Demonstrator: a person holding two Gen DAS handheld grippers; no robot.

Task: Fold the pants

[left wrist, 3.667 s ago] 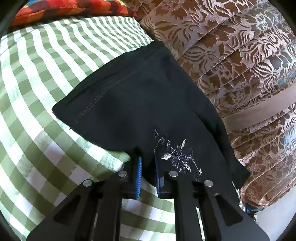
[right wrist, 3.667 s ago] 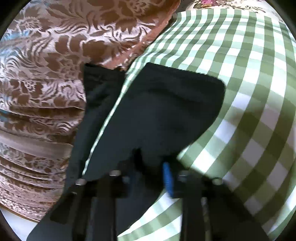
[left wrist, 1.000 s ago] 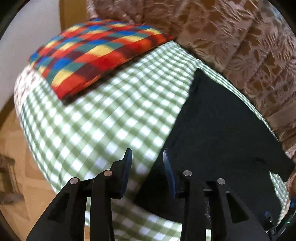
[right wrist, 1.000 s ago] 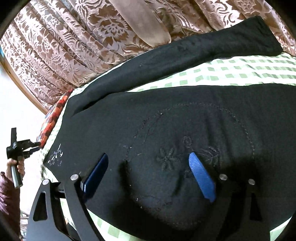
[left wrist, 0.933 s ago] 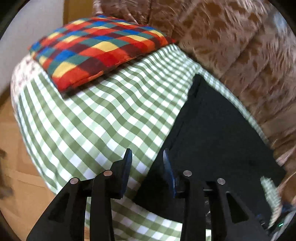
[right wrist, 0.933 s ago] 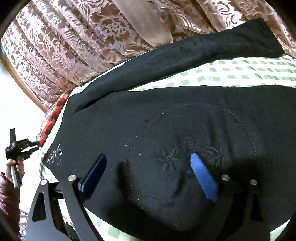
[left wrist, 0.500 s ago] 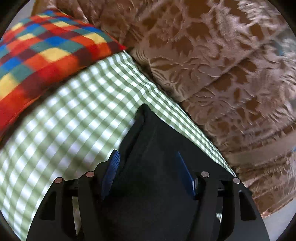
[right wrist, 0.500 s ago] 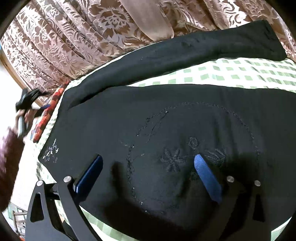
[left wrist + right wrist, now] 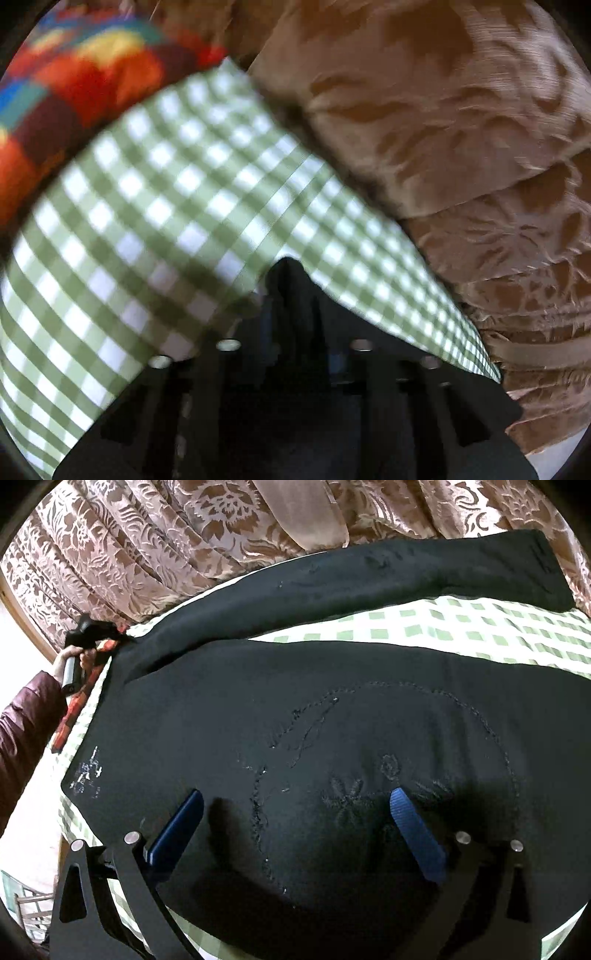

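The black pants (image 9: 332,701) lie spread on a green-checked bed cover (image 9: 480,627), with embroidery on the near part and one leg (image 9: 406,572) stretched along the curtain. My right gripper (image 9: 295,812) is open just above the embroidered part, holding nothing. My left gripper (image 9: 295,325) is shut on the far corner of the pants (image 9: 291,284), which bunches between its fingers. It also shows at the far left of the right wrist view (image 9: 88,631), held by a hand in a maroon sleeve. The left wrist view is blurred.
A brown floral curtain (image 9: 443,129) hangs along the far side of the bed. A red, blue and yellow checked pillow (image 9: 74,74) lies on the cover (image 9: 166,203) beyond the pants corner. The bed edge runs at the left of the right wrist view (image 9: 66,819).
My left gripper moved forward to the far corner of the pants and shut on it. My right gripper stayed open over the embroidered part.
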